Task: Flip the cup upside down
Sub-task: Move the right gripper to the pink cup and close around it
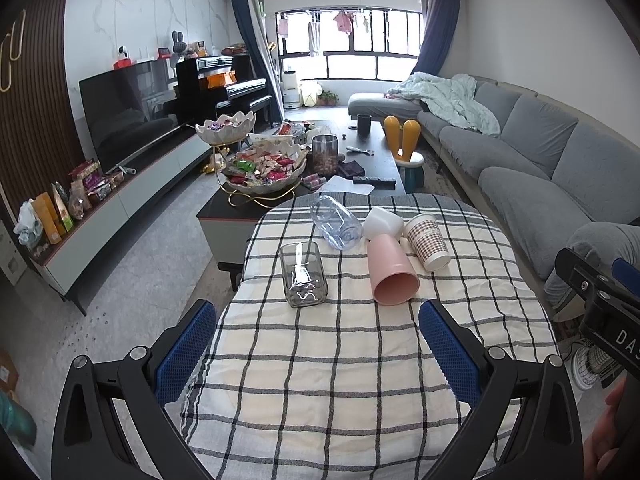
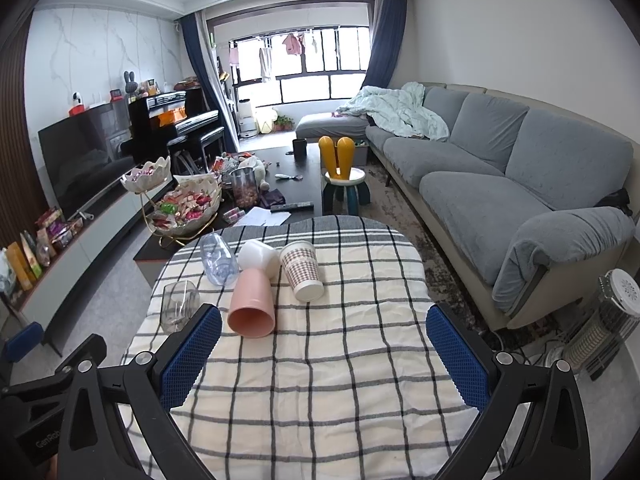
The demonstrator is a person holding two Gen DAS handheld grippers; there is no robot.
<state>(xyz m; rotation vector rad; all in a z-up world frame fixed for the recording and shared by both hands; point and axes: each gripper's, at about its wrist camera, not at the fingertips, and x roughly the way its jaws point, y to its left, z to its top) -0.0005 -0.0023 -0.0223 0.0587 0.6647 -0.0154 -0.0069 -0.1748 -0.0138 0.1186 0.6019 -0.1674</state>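
Observation:
Several cups lie on their sides on the checked tablecloth (image 1: 340, 360): a clear glass (image 1: 303, 275), a bluish clear plastic cup (image 1: 335, 222), a white cup (image 1: 383, 222), a pink cup (image 1: 392, 272) with its mouth toward me, and a checked paper cup (image 1: 427, 241). My left gripper (image 1: 318, 344) is open and empty, just short of the glass and the pink cup. In the right wrist view the pink cup (image 2: 253, 304), the paper cup (image 2: 302, 270) and the glass (image 2: 178, 306) lie ahead. My right gripper (image 2: 324, 350) is open and empty.
A dark coffee table (image 1: 376, 148) with snack bowls (image 1: 264, 170) and a jar stands beyond the cloth. A grey sofa (image 2: 500, 184) runs along the right, a TV unit (image 1: 132, 188) along the left. A small heater (image 2: 608, 320) stands at the right on the floor.

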